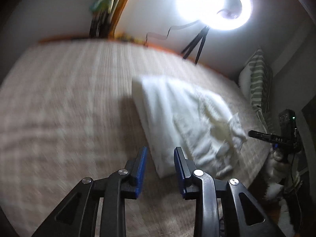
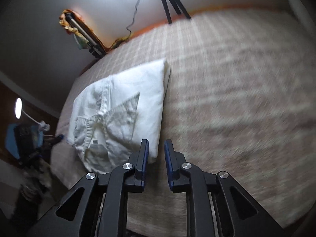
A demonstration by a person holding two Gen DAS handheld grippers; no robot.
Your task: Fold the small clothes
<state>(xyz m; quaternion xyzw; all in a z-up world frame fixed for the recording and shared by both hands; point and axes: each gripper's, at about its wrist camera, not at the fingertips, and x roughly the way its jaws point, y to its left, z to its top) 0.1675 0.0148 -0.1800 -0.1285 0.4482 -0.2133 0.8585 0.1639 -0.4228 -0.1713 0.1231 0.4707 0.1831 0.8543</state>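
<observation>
A white pair of small shorts point(image 1: 183, 122) lies folded on the beige checked bedspread point(image 1: 69, 102). In the right wrist view the shorts point(image 2: 122, 110) show a waistband, a pocket and a label. My left gripper point(image 1: 160, 150) is open and empty, just above the bed beside the near corner of the shorts. My right gripper point(image 2: 156, 142) is open and empty, over the bed at the shorts' near right corner. The right gripper also shows at the right edge of the left wrist view point(image 1: 254, 134), beside the far end of the shorts.
A bright ring light point(image 1: 215, 2) on a black tripod point(image 1: 194, 47) stands behind the bed. A green striped pillow point(image 1: 256, 85) leans at the bed's far right. A second tripod with cloth point(image 2: 83, 37) leans on the wall. A small lamp point(image 2: 18, 107) glows at left.
</observation>
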